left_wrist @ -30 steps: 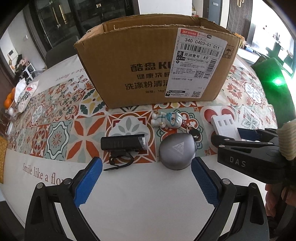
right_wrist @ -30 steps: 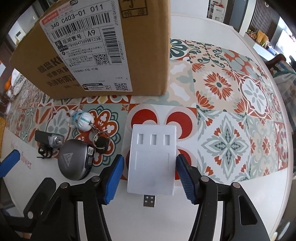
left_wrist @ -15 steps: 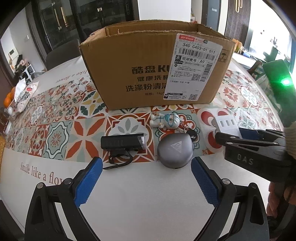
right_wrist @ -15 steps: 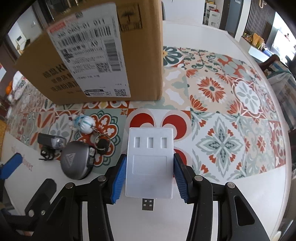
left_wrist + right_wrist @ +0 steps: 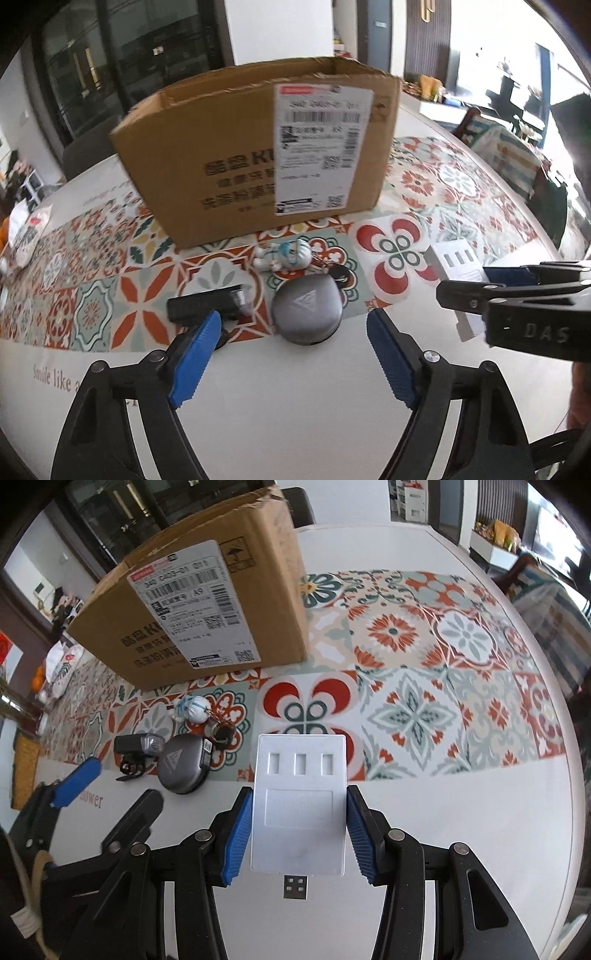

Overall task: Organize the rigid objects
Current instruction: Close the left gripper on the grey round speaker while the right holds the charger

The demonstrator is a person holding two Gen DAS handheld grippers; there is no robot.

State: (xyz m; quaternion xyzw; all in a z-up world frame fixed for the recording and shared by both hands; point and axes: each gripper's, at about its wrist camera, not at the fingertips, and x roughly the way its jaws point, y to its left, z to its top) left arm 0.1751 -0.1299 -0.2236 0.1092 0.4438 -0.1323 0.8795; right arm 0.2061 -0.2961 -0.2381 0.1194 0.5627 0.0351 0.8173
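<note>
USB hub (image 5: 299,805): we found it clamped between the blue pads of the right tool (image 5: 298,834), apparently lifted just clear of the worktop (image 5: 461,830); the left view showed it raised, but we could not confirm the gap. It was a flat white plastic slab, rectangular, matte, with three slots near its far end and a metal USB plug at the near end.

Right tool: narrowed onto the hub's two long edges; ribbed blue pads on black arms.

Left tool (image 5: 291,362): spread wide and holding nothing, poised over the worktop short of the grey case.

Grey case (image 5: 306,314): rounded, smooth metallic-looking shell with a triangle mark, lying on the worktop.

Bike light (image 5: 208,308): black oblong body with a clear lens end and a strap beneath; it lay just left of the case.

Figurine keychain (image 5: 286,254): small glossy white-and-blue figure, its ring and dark fob trailing toward the case.

Cardboard box (image 5: 258,158): open-topped corrugated carton with a shipping label, behind the items; its inside was hidden from us.

Progress: we judged the task early, with one item in hand, three left on the worktop, and nothing confirmed boxed.
</note>
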